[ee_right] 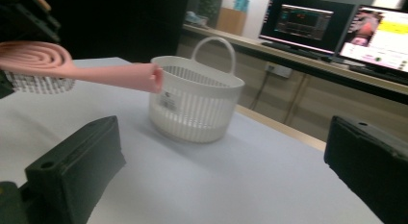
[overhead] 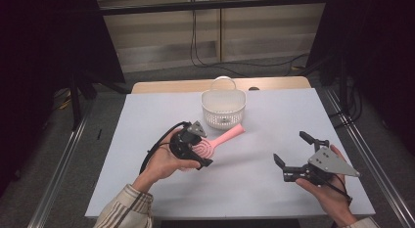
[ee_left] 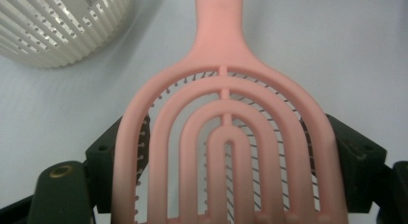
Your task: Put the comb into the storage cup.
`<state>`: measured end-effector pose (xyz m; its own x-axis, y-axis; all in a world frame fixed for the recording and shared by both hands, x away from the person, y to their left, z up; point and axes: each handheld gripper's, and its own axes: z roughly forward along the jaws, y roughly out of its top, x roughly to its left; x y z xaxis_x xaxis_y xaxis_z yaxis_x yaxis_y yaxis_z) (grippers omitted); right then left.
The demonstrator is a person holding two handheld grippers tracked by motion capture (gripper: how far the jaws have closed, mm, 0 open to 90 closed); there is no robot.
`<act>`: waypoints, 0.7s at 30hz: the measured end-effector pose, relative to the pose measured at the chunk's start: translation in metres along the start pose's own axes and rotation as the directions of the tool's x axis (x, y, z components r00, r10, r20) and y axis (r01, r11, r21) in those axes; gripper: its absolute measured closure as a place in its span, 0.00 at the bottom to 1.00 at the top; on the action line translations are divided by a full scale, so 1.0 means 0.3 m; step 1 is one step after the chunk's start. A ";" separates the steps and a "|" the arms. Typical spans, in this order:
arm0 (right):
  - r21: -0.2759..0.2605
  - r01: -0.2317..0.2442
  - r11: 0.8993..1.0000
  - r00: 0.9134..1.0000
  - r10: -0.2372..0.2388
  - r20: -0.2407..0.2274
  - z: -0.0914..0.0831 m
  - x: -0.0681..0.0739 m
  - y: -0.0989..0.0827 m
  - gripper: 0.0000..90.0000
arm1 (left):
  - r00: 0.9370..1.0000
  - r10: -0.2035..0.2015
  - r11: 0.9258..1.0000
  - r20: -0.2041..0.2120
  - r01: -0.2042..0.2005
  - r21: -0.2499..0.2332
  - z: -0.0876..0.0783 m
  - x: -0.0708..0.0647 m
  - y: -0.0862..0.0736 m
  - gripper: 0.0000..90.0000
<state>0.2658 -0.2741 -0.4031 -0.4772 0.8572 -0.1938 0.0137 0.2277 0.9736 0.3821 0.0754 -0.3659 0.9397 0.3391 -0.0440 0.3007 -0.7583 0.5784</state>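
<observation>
Matt pink plastic hairbrush [ee_left: 226,137]; ribbed plastic basket [overhead: 223,108]

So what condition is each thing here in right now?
Pink hairbrush: gripped by its head, lifted off the table, handle pointing toward the basket.
White basket: upright, handle up; its inside is hidden from these angles.
Left gripper: shut on the brush head.
Right gripper: jaws wide open, holding nothing.
</observation>
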 end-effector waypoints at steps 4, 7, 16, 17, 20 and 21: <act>0.002 0.012 1.000 0.999 -0.012 -0.039 0.029 0.017 0.032 0.00 | 1.000 0.019 1.000 0.011 -0.019 0.012 -0.008 -0.006 -0.001 0.22; 0.018 0.029 0.999 0.997 -0.028 -0.071 0.056 0.033 0.053 0.00 | 0.999 0.030 0.999 0.012 -0.030 0.015 -0.004 -0.010 0.003 0.22; 0.026 0.104 0.994 0.985 -0.099 -0.143 0.123 0.107 0.069 0.00 | 0.998 0.062 0.997 0.018 -0.063 0.033 0.010 -0.034 0.030 0.22; 0.032 0.135 0.990 0.980 -0.128 -0.150 0.129 0.113 0.070 0.01 | 0.998 0.067 0.997 0.020 -0.067 0.035 0.012 -0.037 0.034 0.22; 0.036 0.171 0.985 0.975 -0.164 -0.151 0.141 0.120 0.077 0.01 | 0.997 0.074 0.997 0.022 -0.075 0.036 0.022 -0.043 0.050 0.22; 0.034 0.185 0.982 0.973 -0.179 -0.148 0.145 0.120 0.080 0.01 | 0.997 0.076 0.996 0.025 -0.077 0.035 0.024 -0.045 0.055 0.22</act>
<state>0.2871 -0.2176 -0.3920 -0.5966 0.7248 -0.3445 -0.0449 0.3985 0.9161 0.3757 0.0543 -0.3616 0.9635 0.2669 -0.0202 0.2335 -0.8012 0.5510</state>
